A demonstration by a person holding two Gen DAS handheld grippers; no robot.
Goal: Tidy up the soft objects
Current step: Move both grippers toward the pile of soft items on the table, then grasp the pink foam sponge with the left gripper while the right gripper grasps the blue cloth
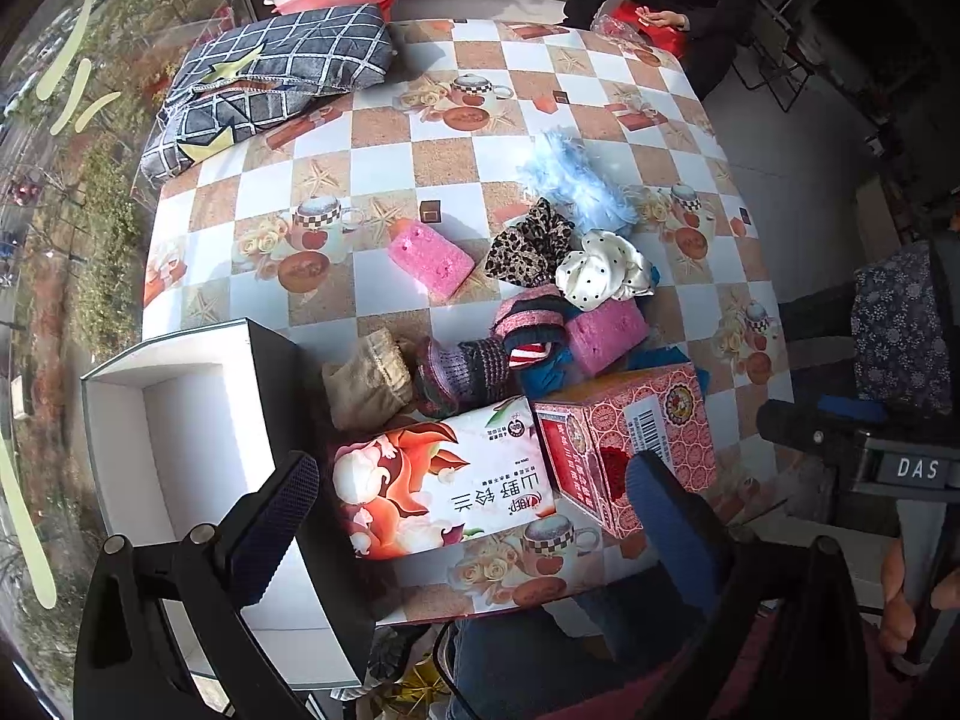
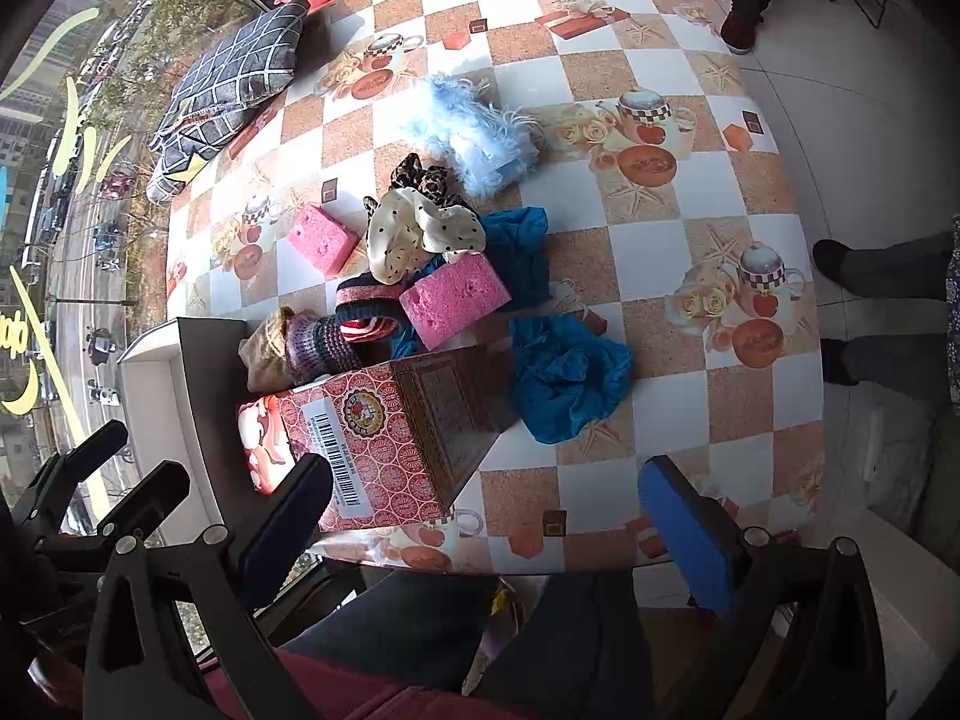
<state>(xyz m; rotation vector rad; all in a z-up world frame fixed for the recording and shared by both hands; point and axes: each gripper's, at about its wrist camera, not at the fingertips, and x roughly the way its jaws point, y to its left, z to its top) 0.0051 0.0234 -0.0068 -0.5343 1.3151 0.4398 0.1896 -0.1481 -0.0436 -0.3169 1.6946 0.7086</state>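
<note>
Spread wide and empty, our left gripper [image 1: 474, 516] and right gripper [image 2: 486, 516] hover over cardboard boxes; beyond our fingertips, pink foam sponges [image 1: 431, 260], scrunchies and knitted socks [image 1: 462, 369] await sorting beside an open white box [image 1: 180, 414].

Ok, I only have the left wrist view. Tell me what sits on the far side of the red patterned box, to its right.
Observer: A crumpled blue cloth lies on the table right beside the red box.
Operator: Now report the right gripper.
Observer: The right gripper is open, with nothing between its fingers, above the near edge of the table.
Operator: Check for more blue fabric.
Observer: A second blue cloth lies spread out next to the polka-dot scrunchie, just behind the nearer pink sponge.
</note>
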